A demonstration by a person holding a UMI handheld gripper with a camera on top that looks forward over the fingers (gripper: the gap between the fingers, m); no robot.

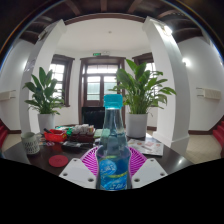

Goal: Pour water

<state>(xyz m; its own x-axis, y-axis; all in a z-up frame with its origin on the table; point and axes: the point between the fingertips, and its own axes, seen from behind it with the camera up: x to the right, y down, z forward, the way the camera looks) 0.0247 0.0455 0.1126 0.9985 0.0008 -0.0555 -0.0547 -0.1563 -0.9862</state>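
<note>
Claw point(112, 172) pinching bottle point(112, 150) between both pink pads point(92, 160), bottle upright with blue cap, dark table point(170, 155) beneath, red coaster point(59, 160) left of bottle, potted plant point(140, 95) behind bottle

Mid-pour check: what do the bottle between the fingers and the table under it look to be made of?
The bottle looks like clear, thin plastic: see-through body, printed blue label, and an opaque light-blue cap that is probably plastic too. It stands between the gripper fingers; whether they press on it cannot be told. The table looks dark and smooth with a slight sheen, possibly lacquered wood or laminate; the view leaves that open.
</note>
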